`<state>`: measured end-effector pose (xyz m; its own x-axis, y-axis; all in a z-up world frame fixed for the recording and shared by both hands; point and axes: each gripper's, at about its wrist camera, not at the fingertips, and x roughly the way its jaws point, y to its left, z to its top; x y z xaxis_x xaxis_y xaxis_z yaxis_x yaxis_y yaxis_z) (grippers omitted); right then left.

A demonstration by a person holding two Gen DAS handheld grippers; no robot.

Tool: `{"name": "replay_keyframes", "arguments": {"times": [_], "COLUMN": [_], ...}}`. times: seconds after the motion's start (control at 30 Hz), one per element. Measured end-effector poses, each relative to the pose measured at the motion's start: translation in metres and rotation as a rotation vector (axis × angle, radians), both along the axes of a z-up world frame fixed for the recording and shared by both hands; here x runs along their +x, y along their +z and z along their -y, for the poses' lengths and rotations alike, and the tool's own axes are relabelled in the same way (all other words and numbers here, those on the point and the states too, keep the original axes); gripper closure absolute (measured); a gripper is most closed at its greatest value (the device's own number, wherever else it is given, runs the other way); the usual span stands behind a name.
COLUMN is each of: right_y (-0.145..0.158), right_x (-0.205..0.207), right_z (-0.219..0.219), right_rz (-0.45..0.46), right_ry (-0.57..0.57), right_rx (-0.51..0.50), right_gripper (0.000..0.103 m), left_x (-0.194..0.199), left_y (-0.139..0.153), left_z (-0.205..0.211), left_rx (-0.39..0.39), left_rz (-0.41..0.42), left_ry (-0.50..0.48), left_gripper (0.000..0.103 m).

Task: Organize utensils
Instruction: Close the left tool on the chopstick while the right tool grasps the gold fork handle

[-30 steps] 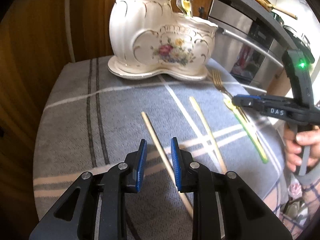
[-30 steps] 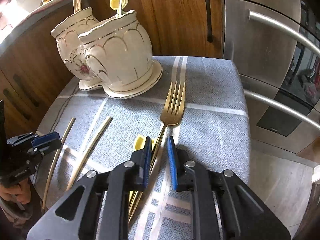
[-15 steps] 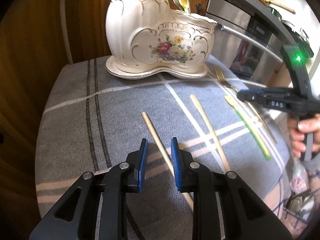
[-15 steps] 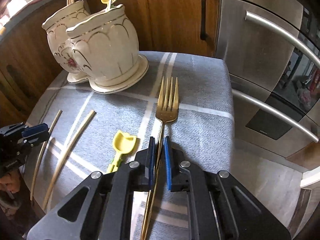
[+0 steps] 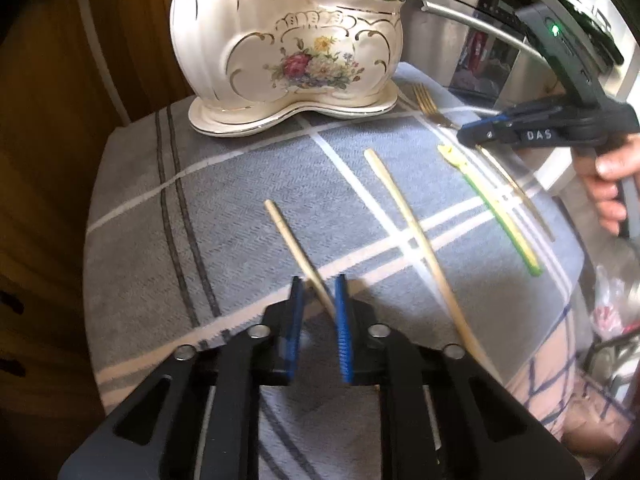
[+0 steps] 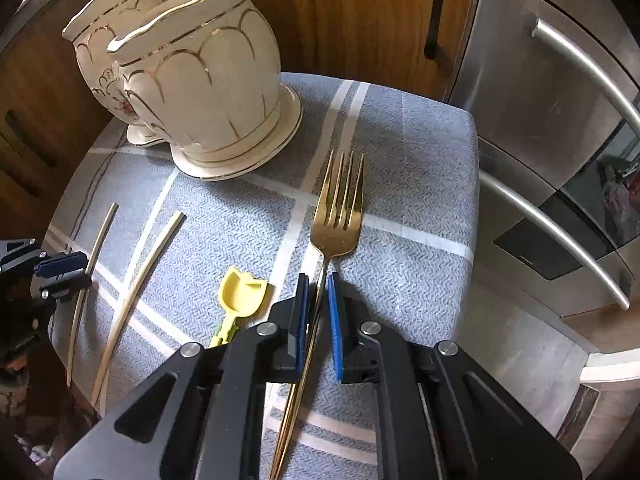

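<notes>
A cream floral ceramic holder (image 5: pixel 288 52) stands at the back of the grey-blue checked cloth (image 5: pixel 240 184), with a few utensils in it. My left gripper (image 5: pixel 318 280) straddles the near end of a wooden chopstick (image 5: pixel 288 236). Its jaws are closing, and a gap still shows beside the left pad. A second chopstick (image 5: pixel 404 216) and a yellow-green scoop (image 5: pixel 492 208) lie to the right. My right gripper (image 6: pixel 317 278) is shut on the handle of a gold fork (image 6: pixel 338 224), which lies flat on the cloth beside the yellow scoop (image 6: pixel 242 292).
A stainless appliance with bar handles (image 6: pixel 540 120) stands right of the table, and wooden cabinets (image 6: pixel 360 12) stand behind it. The cloth's right edge (image 6: pixel 472 184) drops to the floor. A person's hand (image 5: pixel 608 176) holds the right gripper (image 5: pixel 480 130).
My left jaws have narrowed around the chopstick and the view has tilted. My right gripper has shifted right, from over the yellow scoop onto the fork handle, and closed in.
</notes>
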<state>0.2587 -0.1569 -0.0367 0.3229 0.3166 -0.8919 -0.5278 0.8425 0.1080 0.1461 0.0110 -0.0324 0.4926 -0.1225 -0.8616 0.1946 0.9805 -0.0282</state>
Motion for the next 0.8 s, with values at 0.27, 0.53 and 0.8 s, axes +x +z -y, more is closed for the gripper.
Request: {"name": "replay_keyframes", "arguments": {"times": [0.27,0.53,0.8], "right_y": [-0.001,-0.001,0.000], "right_x": [0.002,0.018,0.015], "right_z": [0.004,-0.004,0.000], "right_rz": [-0.024,-0.078,-0.073], "right_ry": [0.000,0.036,0.018], "right_rx": [0.007,-0.038,0.000], "right_gripper": [0.095,0.095,0.096], "left_x": [0.016,0.027,0.028], "left_y": [0.002,0.003,0.004], "left_z": [-0.027,-0.018,-0.019], "left_rx": [0.040,0.106,0.090], "left_rz": [-0.047,-0.133,-0.142], "left_ry": [-0.019,-0.103,-0.099], "left_gripper": [0.096,0.093,0.096]}}
